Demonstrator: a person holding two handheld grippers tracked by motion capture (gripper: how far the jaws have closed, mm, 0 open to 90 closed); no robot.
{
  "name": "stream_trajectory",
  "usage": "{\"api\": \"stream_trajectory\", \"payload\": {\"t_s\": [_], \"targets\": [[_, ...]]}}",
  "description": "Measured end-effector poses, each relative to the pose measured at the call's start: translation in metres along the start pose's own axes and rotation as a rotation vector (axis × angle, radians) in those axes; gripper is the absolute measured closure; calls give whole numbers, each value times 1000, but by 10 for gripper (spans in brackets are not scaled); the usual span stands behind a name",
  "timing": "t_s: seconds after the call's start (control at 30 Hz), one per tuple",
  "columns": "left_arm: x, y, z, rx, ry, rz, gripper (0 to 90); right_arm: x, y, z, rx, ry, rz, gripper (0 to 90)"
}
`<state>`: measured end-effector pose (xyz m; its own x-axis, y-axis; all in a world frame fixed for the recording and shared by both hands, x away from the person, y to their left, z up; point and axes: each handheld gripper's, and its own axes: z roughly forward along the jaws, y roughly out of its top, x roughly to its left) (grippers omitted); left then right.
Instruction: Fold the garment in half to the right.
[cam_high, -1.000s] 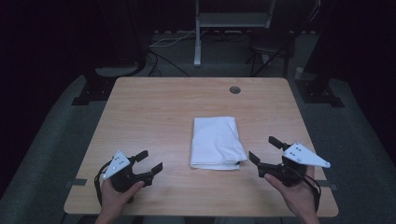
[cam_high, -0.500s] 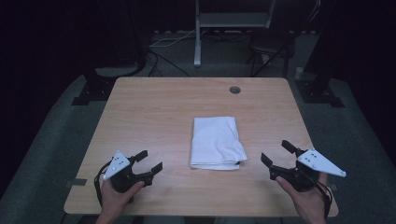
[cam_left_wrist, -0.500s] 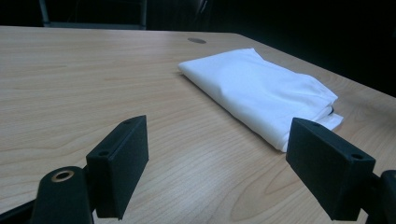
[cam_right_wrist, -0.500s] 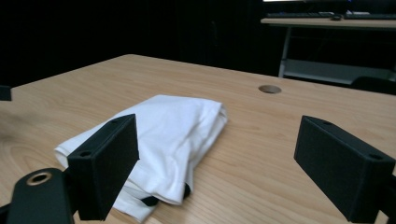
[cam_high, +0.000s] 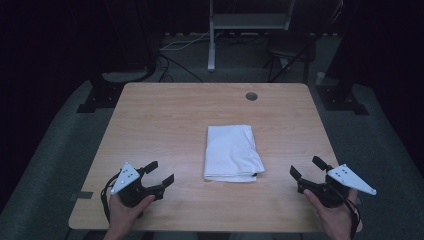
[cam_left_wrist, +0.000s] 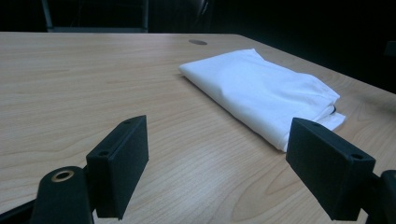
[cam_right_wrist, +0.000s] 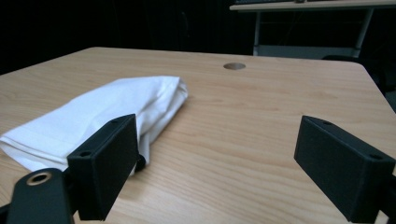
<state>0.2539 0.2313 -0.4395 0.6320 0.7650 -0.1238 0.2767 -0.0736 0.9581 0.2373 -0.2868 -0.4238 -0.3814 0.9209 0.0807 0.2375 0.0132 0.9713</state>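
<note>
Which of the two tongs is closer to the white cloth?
The right tongs look a little closer to the folded white cloth: they sit just past its near right corner, while the left tongs rest farther off.

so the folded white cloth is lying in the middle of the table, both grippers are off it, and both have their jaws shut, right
Not quite: the jaws are open, not shut. Each gripper view shows its two black jaws spread wide with bare table between them. The rest holds: the folded white cloth lies mid-table, and the left gripper and right gripper sit apart from it in the high view.
</note>
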Motion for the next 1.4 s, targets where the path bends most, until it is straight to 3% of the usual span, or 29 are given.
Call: {"api": "stream_trajectory", "payload": {"t_s": [0.63,1.4], "targets": [[-1,0,-1,-9,16,5,207,-1,-19,6,42,-6,16,135],[-1,-1,-1,-12,22,4,207,-2,-19,6,33,7,21,135]]}}
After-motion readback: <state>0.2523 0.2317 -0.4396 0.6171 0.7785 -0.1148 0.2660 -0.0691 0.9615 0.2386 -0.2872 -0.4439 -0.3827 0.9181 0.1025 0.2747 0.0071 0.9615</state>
